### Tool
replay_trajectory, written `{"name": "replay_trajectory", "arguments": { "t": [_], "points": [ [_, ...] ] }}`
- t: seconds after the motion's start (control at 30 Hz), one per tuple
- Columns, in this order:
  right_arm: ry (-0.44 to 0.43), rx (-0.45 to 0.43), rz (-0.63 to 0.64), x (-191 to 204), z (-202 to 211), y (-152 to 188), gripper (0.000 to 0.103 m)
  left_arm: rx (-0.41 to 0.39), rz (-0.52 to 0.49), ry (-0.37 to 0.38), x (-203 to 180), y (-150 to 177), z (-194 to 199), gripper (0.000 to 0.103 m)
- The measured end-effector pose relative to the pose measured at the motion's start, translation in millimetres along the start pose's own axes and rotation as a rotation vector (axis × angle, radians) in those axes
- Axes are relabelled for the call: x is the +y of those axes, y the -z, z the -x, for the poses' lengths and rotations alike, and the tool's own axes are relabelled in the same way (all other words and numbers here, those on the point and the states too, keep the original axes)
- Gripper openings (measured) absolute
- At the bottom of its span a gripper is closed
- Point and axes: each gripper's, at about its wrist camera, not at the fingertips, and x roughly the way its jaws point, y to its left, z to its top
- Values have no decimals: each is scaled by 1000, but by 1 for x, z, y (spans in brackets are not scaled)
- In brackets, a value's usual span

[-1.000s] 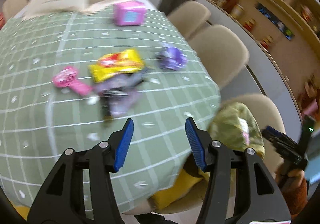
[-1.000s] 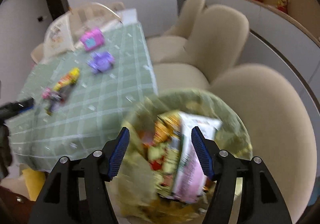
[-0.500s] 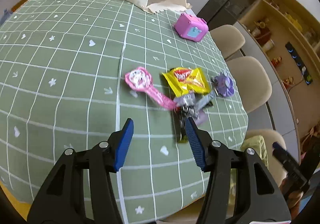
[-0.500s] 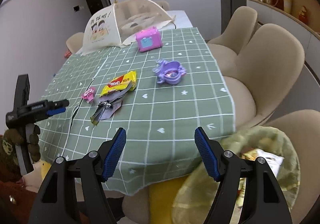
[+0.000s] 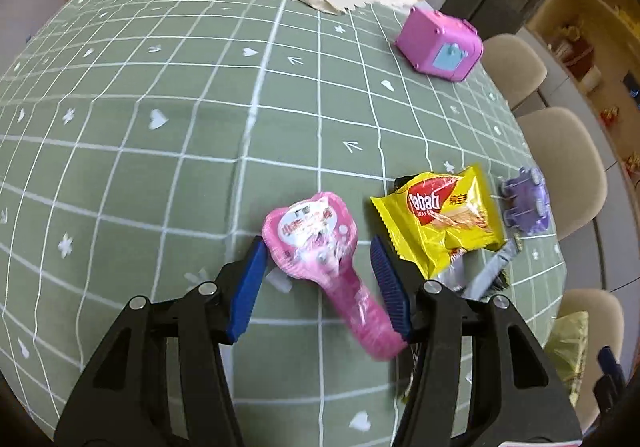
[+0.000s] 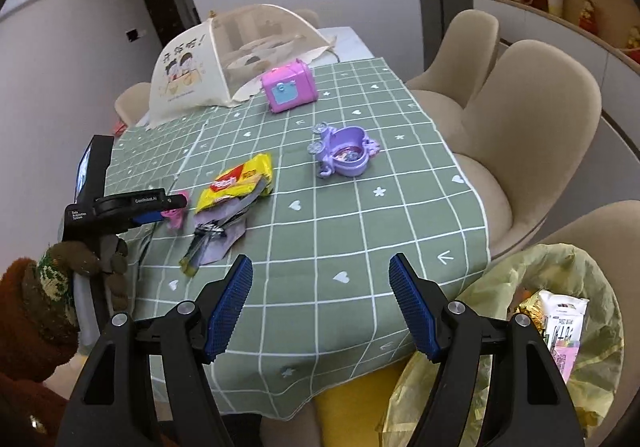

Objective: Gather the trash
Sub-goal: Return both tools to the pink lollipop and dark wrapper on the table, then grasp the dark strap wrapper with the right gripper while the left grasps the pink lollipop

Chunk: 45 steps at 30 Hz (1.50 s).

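Wrappers (image 5: 444, 215) on green checked tablecloth (image 5: 160, 167)

Left wrist view: close above the surface (image 5: 160, 167), angled down at the pink wrapper (image 5: 320, 247). Right wrist view: farther back (off the surface's edge), facing across it. Shared: yellow snack packet (image 5: 440, 215) (image 6: 240, 183), pink box (image 5: 438, 43) (image 6: 289, 85).

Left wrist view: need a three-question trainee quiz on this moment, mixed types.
1. True or false: the left gripper is shut on the pink heart-shaped candy pack.
2. Which lies nearest that pack? A) pink cube toy B) yellow wafer wrapper C) purple plastic toy
3. Fill in: the yellow-lined trash bin sits beside the table's ___ edge, seen from the right gripper.

Key: 1 false, its fingers straddle it, open; 2 B; 3 right.
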Motion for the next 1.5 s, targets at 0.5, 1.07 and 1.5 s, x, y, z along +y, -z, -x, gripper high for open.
{"name": "replay_trajectory", "arguments": {
  "t": [0.5,1.07,1.5],
  "points": [
    [-17,121,196,62,-68,-6,67,-19,-142,55,32,17,48,9],
    [-111,193,178,110,-153,-15,67,-50,-107,130,91,23,84,40],
    [-57,164,112,58,-130,1,68,-39,-243,241,42,14,80,48]
  ]
}}
